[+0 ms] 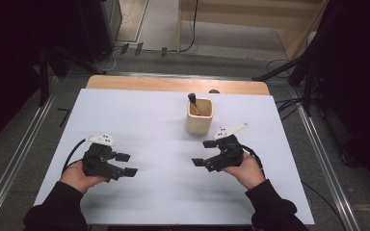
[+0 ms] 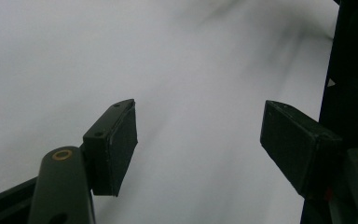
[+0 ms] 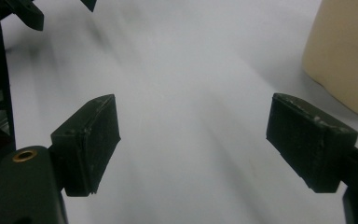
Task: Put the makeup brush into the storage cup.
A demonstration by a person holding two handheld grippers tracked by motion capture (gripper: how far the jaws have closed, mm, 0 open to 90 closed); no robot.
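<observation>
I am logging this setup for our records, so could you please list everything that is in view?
Cup: one, cream, upright on the far middle of the sheet, ahead of the right tongs.
Dark-handled tool: one, black, standing in the cup, leaning left.
Sheet: one, white, covering most of the table.
Table: one, wooden, bare strip at the far edge.
Floor cables: several, dark, beyond the table.
Left tongs: one, black, open, near left, nothing between the jaws.
Right tongs: one, black, open, near right, nothing between the jaws.
Sleeves: two, black, at the bottom edge.
</observation>
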